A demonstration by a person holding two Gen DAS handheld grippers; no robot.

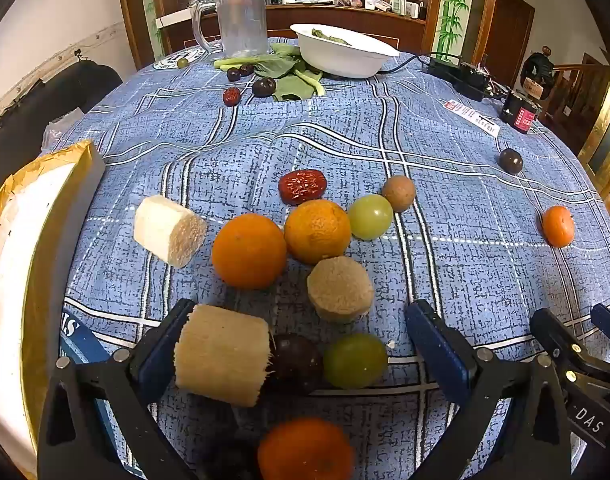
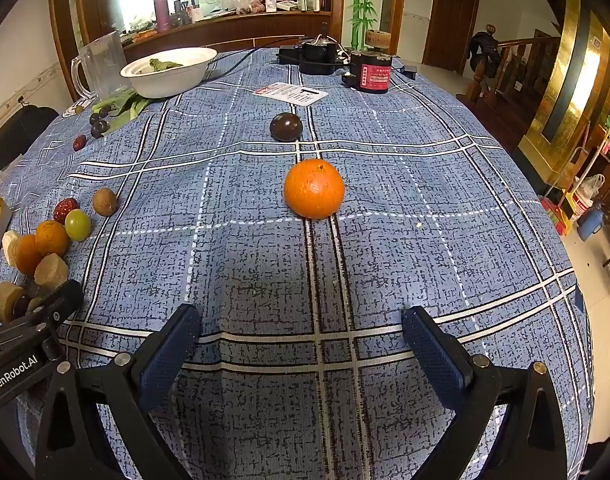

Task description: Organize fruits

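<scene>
My left gripper (image 1: 301,356) is open over a cluster of fruit on the blue checked tablecloth. Between its fingers lie a sugarcane piece (image 1: 223,354), a dark plum (image 1: 295,360) and a green grape (image 1: 355,360); an orange (image 1: 305,450) lies nearer still. Ahead are two oranges (image 1: 249,250) (image 1: 317,230), another sugarcane piece (image 1: 339,288), a white one (image 1: 169,230), a red date (image 1: 302,186), a green fruit (image 1: 369,216) and a brown fruit (image 1: 399,193). My right gripper (image 2: 305,354) is open and empty, with a lone orange (image 2: 313,189) and a dark passion fruit (image 2: 286,127) ahead.
A yellow-rimmed tray (image 1: 45,248) lies at the left. A white bowl (image 1: 343,54) with greens, a clear jug (image 1: 241,20), leafy greens and small dark fruits (image 1: 263,87) are at the far side. Black devices and cables (image 2: 317,54), a red-labelled box (image 2: 371,72) and a card (image 2: 293,94) lie far right.
</scene>
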